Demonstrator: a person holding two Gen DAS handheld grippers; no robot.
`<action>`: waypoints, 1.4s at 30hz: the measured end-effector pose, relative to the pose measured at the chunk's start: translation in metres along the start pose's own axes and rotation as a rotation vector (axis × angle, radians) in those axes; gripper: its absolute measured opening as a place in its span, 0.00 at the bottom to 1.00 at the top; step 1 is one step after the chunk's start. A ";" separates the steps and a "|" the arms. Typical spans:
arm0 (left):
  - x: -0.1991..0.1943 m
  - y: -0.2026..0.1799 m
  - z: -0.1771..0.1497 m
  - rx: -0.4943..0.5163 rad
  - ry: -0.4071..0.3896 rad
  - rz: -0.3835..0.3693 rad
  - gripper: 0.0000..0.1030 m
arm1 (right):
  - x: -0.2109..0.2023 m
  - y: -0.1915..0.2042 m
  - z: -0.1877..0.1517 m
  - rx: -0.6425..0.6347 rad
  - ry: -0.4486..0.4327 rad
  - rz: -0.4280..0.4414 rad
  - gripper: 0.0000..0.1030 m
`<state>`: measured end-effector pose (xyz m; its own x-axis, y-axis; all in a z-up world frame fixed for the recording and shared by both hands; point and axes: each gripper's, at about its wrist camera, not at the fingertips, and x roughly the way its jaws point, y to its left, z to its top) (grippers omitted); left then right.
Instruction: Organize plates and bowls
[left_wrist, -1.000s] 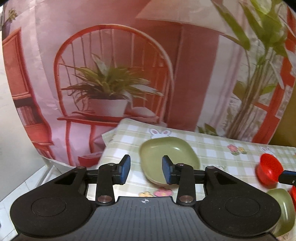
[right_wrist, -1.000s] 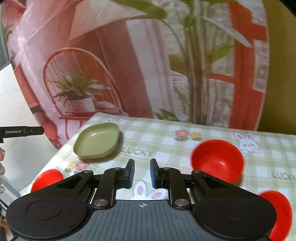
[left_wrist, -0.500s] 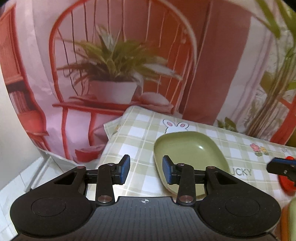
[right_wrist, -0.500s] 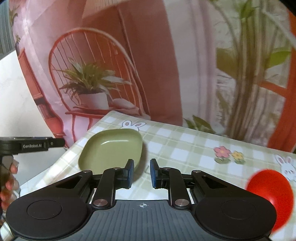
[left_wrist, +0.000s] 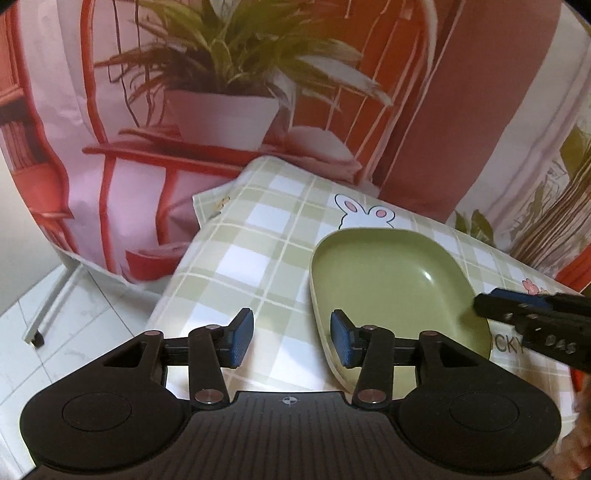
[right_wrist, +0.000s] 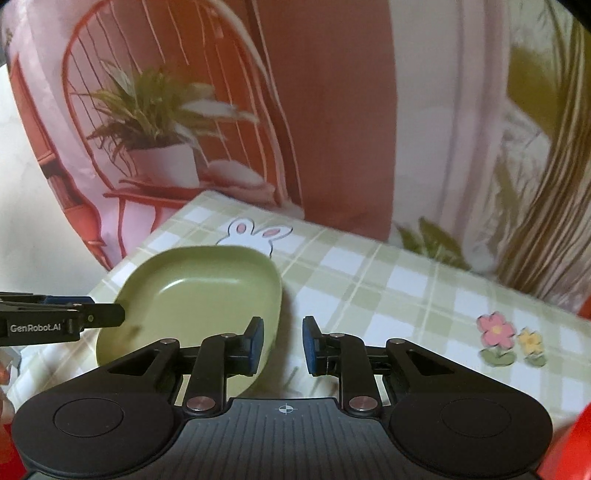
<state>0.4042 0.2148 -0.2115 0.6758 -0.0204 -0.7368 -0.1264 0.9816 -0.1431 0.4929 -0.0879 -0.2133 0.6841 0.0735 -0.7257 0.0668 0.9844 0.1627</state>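
Observation:
A green squarish plate (left_wrist: 395, 284) lies on the checked tablecloth near the table's far left corner; it also shows in the right wrist view (right_wrist: 199, 295). My left gripper (left_wrist: 291, 338) is open, its right finger over the plate's left rim, its left finger outside it. My right gripper (right_wrist: 282, 345) is open by a narrower gap, straddling the plate's right rim. Each gripper's tip shows in the other's view, at the plate's opposite side.
The table's left edge and far corner (left_wrist: 207, 206) drop to a tiled floor (left_wrist: 74, 314). A printed backdrop (right_wrist: 332, 110) hangs close behind the table. Parts of red bowls show at the right wrist view's bottom right corner (right_wrist: 576, 443) and bottom left.
Both grippers have moved forward and closed in on the green plate from either side. The red bowls have slid out of view. The right gripper's gap has widened slightly.

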 end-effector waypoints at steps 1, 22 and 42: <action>0.001 0.001 0.001 -0.005 0.008 -0.006 0.47 | 0.004 0.002 -0.002 -0.005 0.010 -0.004 0.21; -0.005 -0.020 -0.004 0.093 0.047 -0.037 0.09 | -0.005 0.009 -0.020 0.057 0.047 -0.018 0.09; -0.104 -0.093 -0.025 0.194 -0.060 -0.030 0.09 | -0.134 -0.014 -0.036 0.131 -0.079 -0.036 0.09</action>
<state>0.3277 0.1209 -0.1376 0.7198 -0.0442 -0.6928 0.0326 0.9990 -0.0298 0.3744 -0.1053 -0.1421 0.7345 0.0206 -0.6783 0.1831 0.9564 0.2273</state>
